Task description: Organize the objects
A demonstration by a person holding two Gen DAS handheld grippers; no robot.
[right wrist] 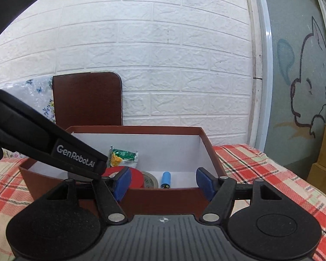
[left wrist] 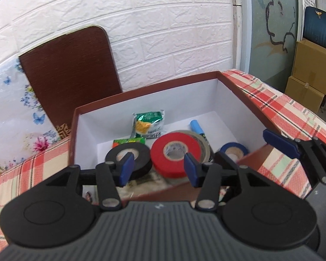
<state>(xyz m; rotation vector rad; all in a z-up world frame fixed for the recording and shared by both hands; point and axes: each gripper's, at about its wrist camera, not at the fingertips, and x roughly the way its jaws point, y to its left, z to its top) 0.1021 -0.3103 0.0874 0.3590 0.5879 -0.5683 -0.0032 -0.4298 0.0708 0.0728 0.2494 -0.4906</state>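
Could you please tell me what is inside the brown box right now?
The brown box holds black tape, red tape, blue tape, a beige roll, a blue marker and snack packets. The near floor is hidden.

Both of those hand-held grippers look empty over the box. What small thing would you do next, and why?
Probably draw the left hand-held gripper back out of the box. Its jaws are open with nothing between them, and the black tape, red tape and blue tape already lie inside, so it likely has nothing left to do there.
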